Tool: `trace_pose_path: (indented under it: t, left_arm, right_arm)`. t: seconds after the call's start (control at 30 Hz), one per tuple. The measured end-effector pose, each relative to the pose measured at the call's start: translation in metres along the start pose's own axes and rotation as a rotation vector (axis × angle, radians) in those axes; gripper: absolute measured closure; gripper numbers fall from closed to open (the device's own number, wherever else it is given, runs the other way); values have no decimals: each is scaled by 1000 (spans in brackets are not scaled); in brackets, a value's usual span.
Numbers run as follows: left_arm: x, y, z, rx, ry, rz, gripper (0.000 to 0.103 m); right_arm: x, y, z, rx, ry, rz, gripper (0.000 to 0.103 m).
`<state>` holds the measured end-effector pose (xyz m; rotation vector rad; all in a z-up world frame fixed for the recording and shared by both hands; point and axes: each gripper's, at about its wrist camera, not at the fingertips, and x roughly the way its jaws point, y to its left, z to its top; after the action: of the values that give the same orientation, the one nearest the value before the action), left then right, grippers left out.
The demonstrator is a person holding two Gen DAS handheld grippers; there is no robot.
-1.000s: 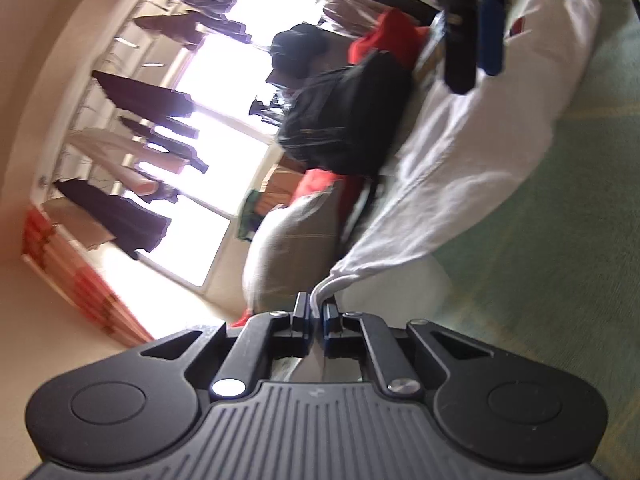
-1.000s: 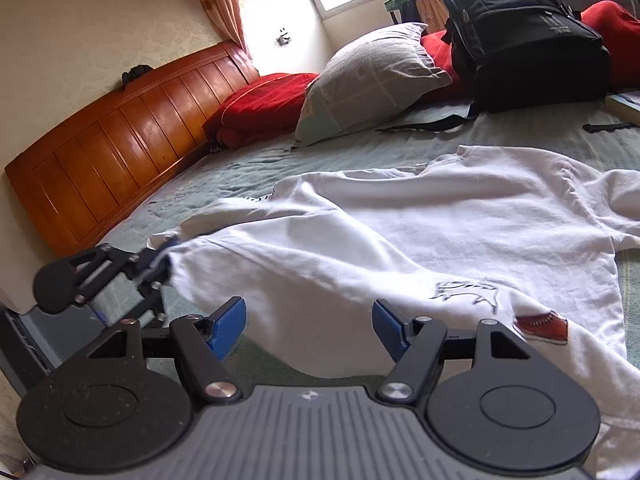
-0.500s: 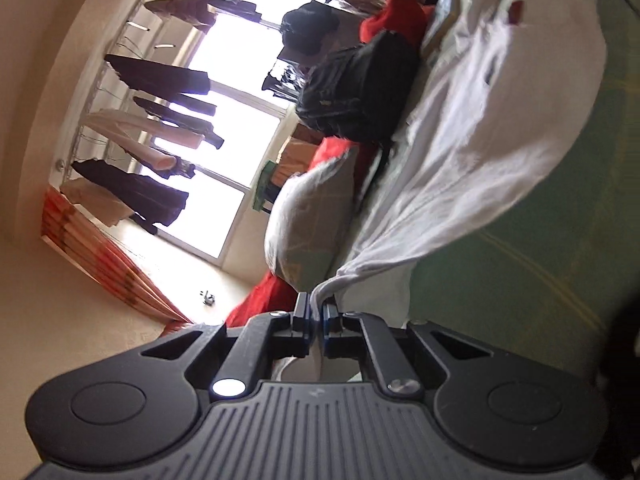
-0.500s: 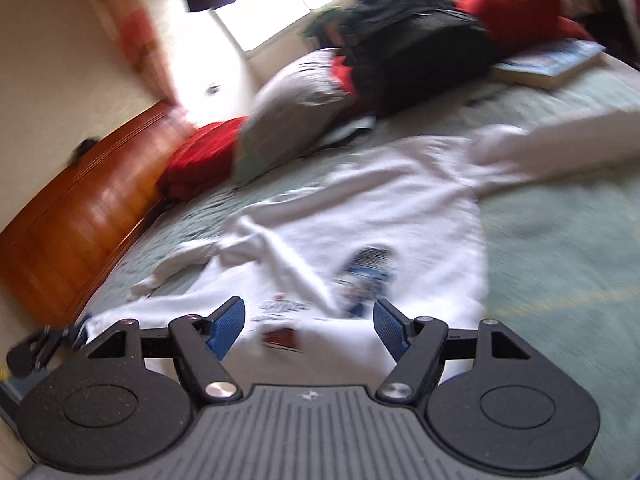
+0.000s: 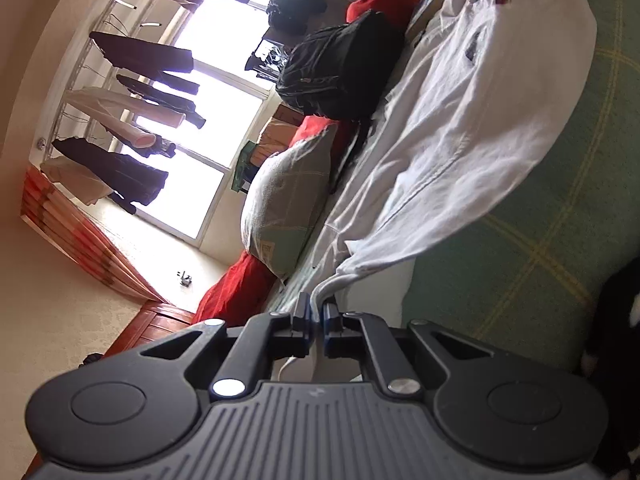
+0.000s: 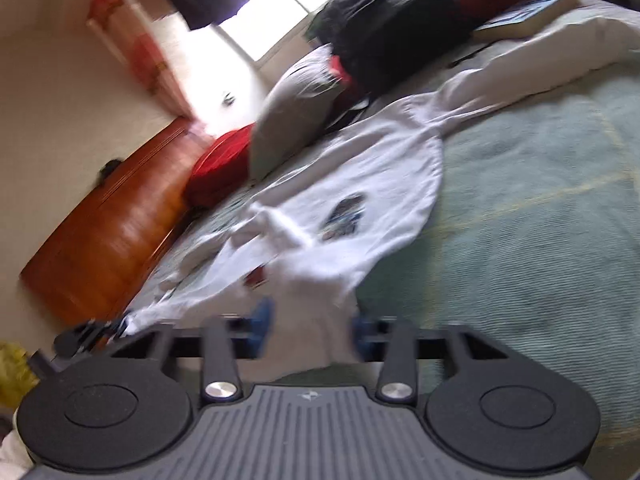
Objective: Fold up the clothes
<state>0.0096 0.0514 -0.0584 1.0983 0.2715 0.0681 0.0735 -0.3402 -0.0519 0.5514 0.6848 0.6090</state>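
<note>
A white T-shirt [image 5: 460,128] with small printed patches lies spread over the green bedcover [image 5: 540,240]. My left gripper [image 5: 316,308] is shut on a hem corner of it, and the cloth runs away from the jaws in a taut fold. In the right wrist view, which is blurred by motion, the T-shirt [image 6: 360,184] stretches toward the camera. A bunch of its near edge sits between the blue pads of my right gripper [image 6: 312,328], whose jaws stand partly apart. The left gripper [image 6: 92,332] shows at the lower left, holding the far corner.
A black backpack [image 6: 392,28], a grey pillow [image 6: 296,120], a red cushion [image 6: 220,168] and a book [image 6: 532,12] lie at the head of the bed. The wooden headboard [image 6: 108,232] stands at left. Bare green bedcover [image 6: 540,220] lies to the right.
The right gripper swung and dropped to the shirt's near edge, its jaws narrowing around the cloth. The left gripper kept its grip and tilted a little.
</note>
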Motion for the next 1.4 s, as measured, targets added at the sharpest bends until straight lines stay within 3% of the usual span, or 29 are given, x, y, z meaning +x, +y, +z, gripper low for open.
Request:
trace_pose_path:
  t: [0.03, 0.17, 0.33, 0.4, 0.57, 0.77, 0.9, 1.0, 1.1, 1.23, 1.4]
  left_arm:
    - [-2, 2, 1, 1, -4, 3, 99]
    - [-11, 8, 4, 6, -17, 9, 99]
    - [-18, 13, -7, 14, 22, -56, 99]
    - [-21, 15, -12, 17, 38, -81, 88]
    - [-28, 21, -24, 16, 81, -141, 88]
    - [-31, 62, -36, -119, 156, -127, 88]
    - [-22, 104, -29, -270, 157, -93, 87]
    - [-3, 119, -24, -441, 133, -185, 81]
    - [27, 117, -23, -612, 164, -328, 80]
    - [41, 90, -13, -609, 212, -417, 79]
    - [20, 75, 0, -557, 184, -470, 61]
  right_arm:
    - [1, 6, 2, -18, 21, -2, 96]
    - [-20, 14, 12, -22, -13, 60, 97]
    - [-46, 17, 22, -45, -26, 80, 97]
    - [-43, 13, 22, -57, 20, 37, 96]
    - [-33, -13, 18, -11, 85, -154, 80]
    - [-49, -12, 43, -14, -19, -188, 61]
    - [-32, -1, 55, -45, -19, -161, 60]
    - [-9, 12, 53, -91, 30, -136, 60]
    - [9, 29, 46, -158, 78, -124, 60]
    - [24, 66, 22, -351, 169, -51, 60]
    - [54, 110, -20, -637, 361, 66, 60]
